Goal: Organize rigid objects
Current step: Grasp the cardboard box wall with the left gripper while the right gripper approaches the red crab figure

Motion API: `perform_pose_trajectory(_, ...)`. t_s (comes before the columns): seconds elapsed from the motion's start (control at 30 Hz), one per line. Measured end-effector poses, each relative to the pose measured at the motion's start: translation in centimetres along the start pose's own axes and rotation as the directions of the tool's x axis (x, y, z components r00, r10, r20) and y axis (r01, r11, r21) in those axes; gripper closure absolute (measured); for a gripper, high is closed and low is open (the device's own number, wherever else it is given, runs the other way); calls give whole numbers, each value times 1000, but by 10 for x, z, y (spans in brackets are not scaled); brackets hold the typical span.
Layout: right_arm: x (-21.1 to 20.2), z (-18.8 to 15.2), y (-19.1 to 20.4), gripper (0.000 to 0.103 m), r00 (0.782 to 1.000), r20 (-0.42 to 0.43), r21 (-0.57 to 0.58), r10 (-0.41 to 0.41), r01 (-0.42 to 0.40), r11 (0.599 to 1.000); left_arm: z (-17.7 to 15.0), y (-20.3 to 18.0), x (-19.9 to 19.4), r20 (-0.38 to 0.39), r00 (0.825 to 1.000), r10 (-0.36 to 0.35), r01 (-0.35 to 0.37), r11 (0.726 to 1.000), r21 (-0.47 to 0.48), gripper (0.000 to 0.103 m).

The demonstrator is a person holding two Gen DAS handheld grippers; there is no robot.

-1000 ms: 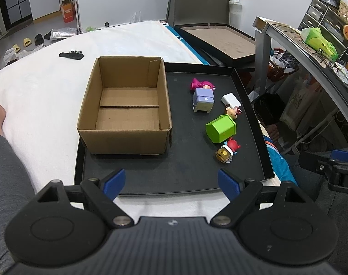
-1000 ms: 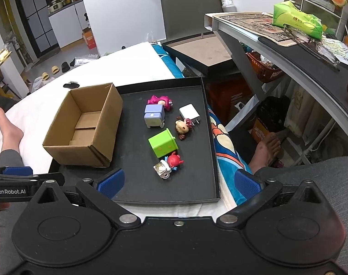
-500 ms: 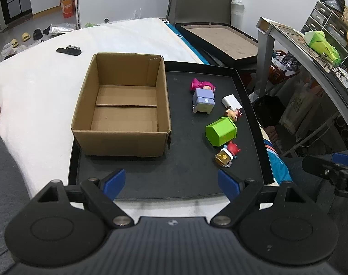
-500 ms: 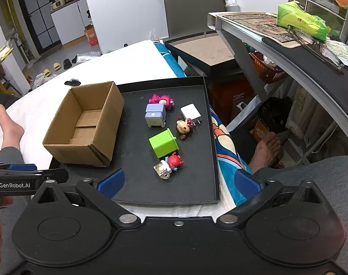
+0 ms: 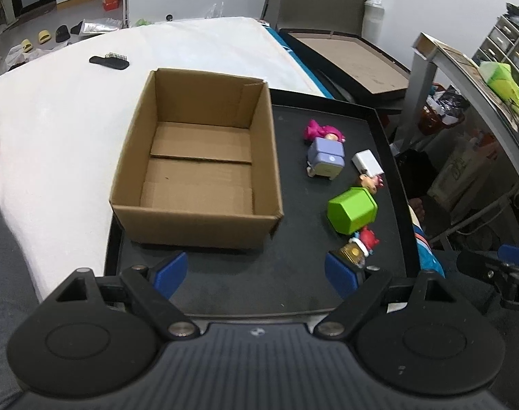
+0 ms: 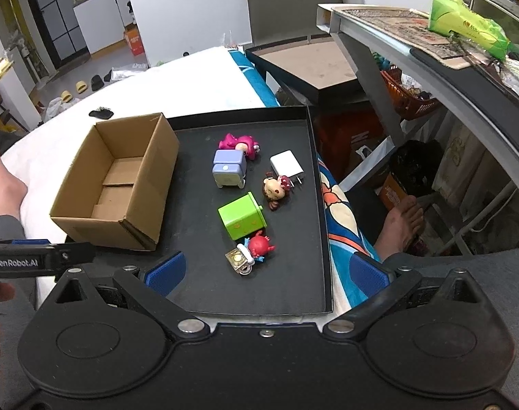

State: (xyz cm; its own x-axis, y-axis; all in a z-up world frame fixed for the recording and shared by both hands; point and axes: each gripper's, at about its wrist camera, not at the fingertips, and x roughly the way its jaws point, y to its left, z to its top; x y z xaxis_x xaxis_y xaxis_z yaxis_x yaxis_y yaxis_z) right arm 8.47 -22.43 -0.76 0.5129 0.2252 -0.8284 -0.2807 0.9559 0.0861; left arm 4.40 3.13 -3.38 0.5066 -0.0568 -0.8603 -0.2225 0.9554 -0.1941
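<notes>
Brown cardboard box [image 5: 198, 174], empty, now looms nearer the left gripper [image 5: 256, 271]. Beside the box on the black tray [image 6: 293, 287] lies a green plastic cube [image 6: 243, 216]. Both the left and right gripper [image 6: 264, 273] gape wide, holding nothing.

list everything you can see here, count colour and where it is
cardboard box: 1, brown, open and empty, left part of the tray
tray: 1, black, shallow, on the white bed
pink plush-like figure: 1, pink, far end of the tray, behind the lilac toy
lilac toy: 1, pale purple, boxy, middle of the tray
charger: 1, white, prongs showing, near the tray's right rim
doll head figure: 1, tan face with dark red hair, just in front of the charger
green box: 1, lime green, centre of the tray
red figure with gold charm: 1, red and gold, nearest of the toys
hairbrush: 1, black, on the bed beyond the box
left gripper: 1, black with blue pads, open, empty
right gripper: 1, black with blue pads, open, empty
</notes>
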Motion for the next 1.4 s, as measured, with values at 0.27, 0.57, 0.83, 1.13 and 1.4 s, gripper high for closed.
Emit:
perform_pose_trajectory(0.27,23,9,1,0,999,-39,4,-15,15,1000,22,20,5,23,1000,11,-11,1000,-27,16)
perform_pose_trajectory(0.57,43,18,2,0,996,-81,13,-30,31,999,42,57,17,32,999,33,-30,996,-83,16)
perform_pose_trajectory(0.83,55,31,-6,2,993,-118,82,-5,15,997,57,86,22,73,996,59,-49,990,-130,16)
perform_pose_trajectory(1.13,87,32,-8,10,978,-205,185,32,7,983,61,113,47,69,995,73,-58,979,-197,17)
perform_pose_trajectory(1.4,123,31,-10,19,959,-283,274,8,73,959,57,130,66,72,995,72,-52,968,-247,20)
